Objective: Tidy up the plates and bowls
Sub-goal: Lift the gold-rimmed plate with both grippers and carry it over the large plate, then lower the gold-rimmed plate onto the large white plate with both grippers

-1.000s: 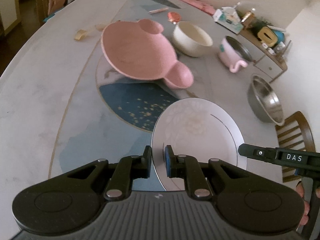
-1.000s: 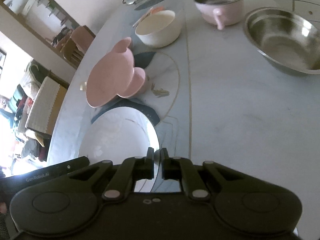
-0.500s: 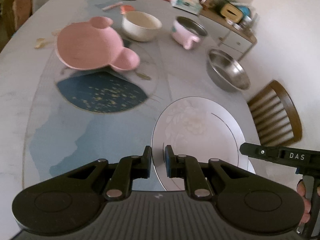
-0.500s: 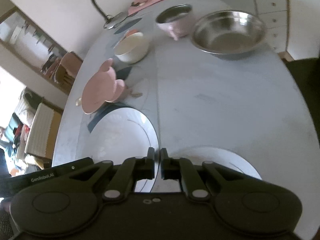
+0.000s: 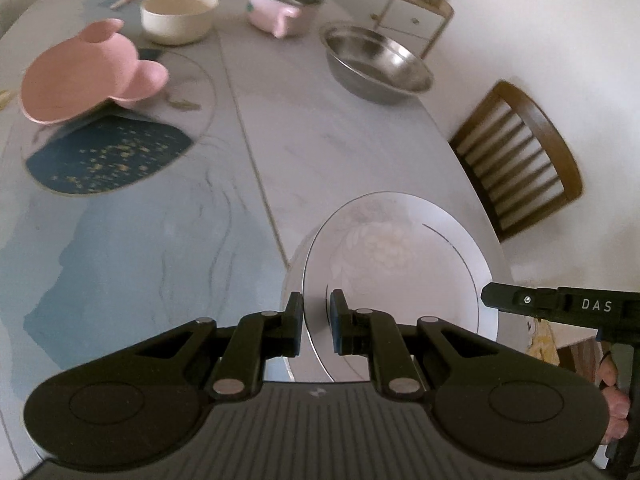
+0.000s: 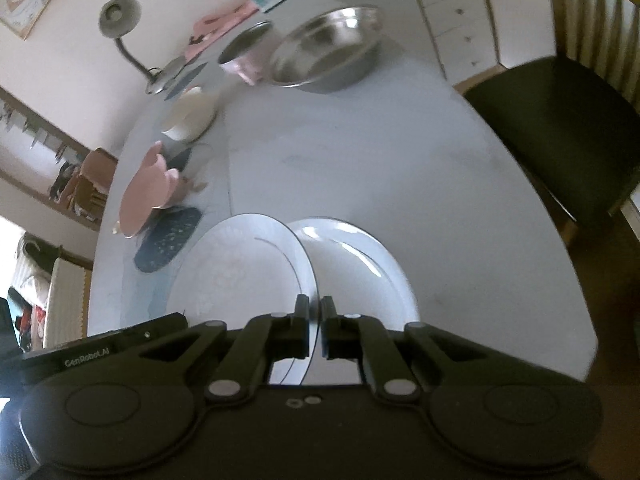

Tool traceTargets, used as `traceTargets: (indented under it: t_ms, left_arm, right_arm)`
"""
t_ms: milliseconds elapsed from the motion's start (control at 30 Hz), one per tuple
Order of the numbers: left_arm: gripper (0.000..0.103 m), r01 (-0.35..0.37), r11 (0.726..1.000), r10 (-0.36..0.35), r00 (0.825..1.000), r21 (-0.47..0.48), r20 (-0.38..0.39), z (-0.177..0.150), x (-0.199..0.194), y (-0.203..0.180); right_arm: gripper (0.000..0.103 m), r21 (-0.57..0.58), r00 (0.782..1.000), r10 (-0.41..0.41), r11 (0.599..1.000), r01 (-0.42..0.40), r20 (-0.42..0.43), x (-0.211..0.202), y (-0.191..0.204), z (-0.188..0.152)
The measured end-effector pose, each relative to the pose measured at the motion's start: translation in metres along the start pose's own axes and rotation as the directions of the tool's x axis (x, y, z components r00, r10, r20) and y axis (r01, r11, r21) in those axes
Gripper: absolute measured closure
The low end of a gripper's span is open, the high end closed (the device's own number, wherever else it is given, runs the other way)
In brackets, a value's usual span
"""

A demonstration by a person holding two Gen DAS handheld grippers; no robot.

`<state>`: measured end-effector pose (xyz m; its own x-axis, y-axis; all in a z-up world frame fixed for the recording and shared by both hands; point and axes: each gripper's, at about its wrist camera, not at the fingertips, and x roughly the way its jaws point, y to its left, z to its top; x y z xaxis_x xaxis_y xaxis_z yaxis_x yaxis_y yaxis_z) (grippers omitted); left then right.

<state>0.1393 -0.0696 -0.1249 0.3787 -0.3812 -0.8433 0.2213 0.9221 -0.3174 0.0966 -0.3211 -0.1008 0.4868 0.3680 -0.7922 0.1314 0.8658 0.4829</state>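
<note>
The held plate (image 5: 400, 256) is white with a faint pale floral print and a thin dark rim line, and a plain glossy white plate (image 6: 360, 264) lies under it. The surface (image 5: 340, 140) is pale grey marble with fine gold lines, blue washes and a dark navy patch (image 5: 104, 160) speckled with gold. Farther off are a pink mouse-eared plate (image 5: 84, 76), a cream bowl (image 5: 180, 16), a pink pot (image 5: 280, 10), a silver steel bowl (image 5: 376, 64) and a brown slatted chair (image 5: 520, 160); both hand-held grippers are black.

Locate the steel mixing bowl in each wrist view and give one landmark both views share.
Left wrist: the steel mixing bowl sits upper right of centre, near the table's far edge, beside the wooden chair.
Right wrist: the bowl is at top centre, blurred.
Shared landmark: the pink handled pot just left of it.
</note>
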Motion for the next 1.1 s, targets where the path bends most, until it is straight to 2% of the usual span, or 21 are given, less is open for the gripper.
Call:
traceTargets:
  t_ms: [500,1100]
  left_arm:
    - [0.090,-0.006,0.999,0.011,0.996,0.053,-0.091,-0.011,0.040,-0.013]
    - [0.090,-0.026,0.996,0.033,0.995,0.080,-0.090,-0.009,0.038,-0.014]
  right_arm:
    - [0.097,0.081,0.999,-0.037,0.996,0.040,-0.030,0.012,-0.037,-0.029]
    - [0.097,0.059,0.998,-0.034,0.998,0.037,-0.044,0.022,-0.042,-0.026]
